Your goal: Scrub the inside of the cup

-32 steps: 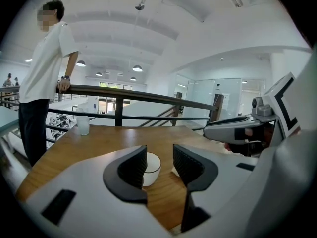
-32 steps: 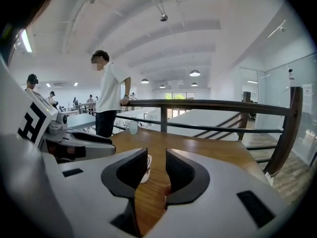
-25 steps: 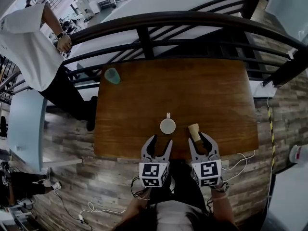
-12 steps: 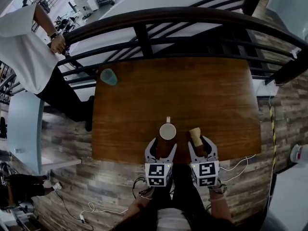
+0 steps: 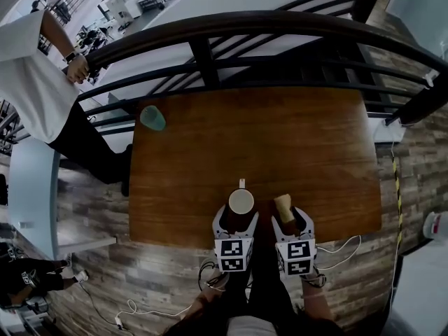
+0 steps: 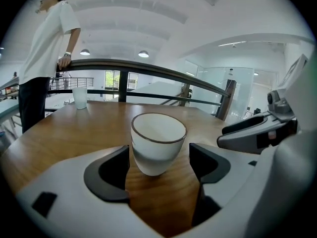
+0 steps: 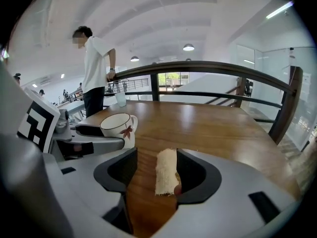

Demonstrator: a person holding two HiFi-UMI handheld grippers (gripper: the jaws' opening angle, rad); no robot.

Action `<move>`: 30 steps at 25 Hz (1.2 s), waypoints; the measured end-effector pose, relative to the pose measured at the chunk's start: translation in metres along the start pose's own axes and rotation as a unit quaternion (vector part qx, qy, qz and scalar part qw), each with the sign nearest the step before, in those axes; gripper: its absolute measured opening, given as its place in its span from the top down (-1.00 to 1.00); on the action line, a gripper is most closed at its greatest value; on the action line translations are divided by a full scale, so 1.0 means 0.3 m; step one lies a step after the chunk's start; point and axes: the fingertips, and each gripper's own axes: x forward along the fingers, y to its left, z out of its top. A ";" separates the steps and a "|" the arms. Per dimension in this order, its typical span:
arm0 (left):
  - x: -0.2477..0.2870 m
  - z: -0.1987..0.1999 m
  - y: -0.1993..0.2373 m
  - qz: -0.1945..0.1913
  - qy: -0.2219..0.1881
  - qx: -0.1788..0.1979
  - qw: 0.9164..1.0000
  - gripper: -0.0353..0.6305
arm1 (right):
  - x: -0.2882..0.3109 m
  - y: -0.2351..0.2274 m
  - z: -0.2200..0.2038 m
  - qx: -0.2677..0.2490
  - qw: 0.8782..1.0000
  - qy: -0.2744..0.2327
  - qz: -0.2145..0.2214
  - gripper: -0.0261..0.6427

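A white cup [image 5: 241,201] with a brown rim stands upright near the front edge of the wooden table [image 5: 294,138]. It sits between the tips of my left gripper [image 5: 236,220]. In the left gripper view the cup [image 6: 157,142] has a gap to each jaw of the left gripper [image 6: 159,166], whose jaws are opening. A beige scrubber [image 5: 283,206] lies to the right of the cup. In the right gripper view the scrubber [image 7: 166,171] lies between the opening jaws of my right gripper [image 7: 156,175], close to the right one. The cup [image 7: 118,125] shows a leaf motif there.
A teal tumbler [image 5: 152,117] stands at the table's far left corner. A dark curved railing [image 5: 280,26] runs behind the table. A person in a white shirt [image 5: 35,68] leans on it at the far left. Cables [image 5: 133,303] lie on the floor below.
My left gripper has moved up to the cup, which now sits between its tips. Both pairs of jaws stand wider apart. The right gripper stays at the scrubber.
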 end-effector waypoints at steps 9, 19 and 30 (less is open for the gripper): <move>0.078 -0.028 -0.003 0.018 0.005 0.006 1.000 -0.27 | 0.062 -0.012 -0.077 0.010 0.999 0.034 0.005 0.15; 0.138 -0.025 0.007 0.037 0.006 0.025 0.999 -0.28 | 0.108 -0.049 -0.134 0.019 0.997 0.070 -0.009 0.15; 0.161 -0.075 0.010 0.078 0.019 0.037 0.996 -0.28 | 0.116 -0.064 -0.184 0.020 0.992 0.126 -0.009 0.16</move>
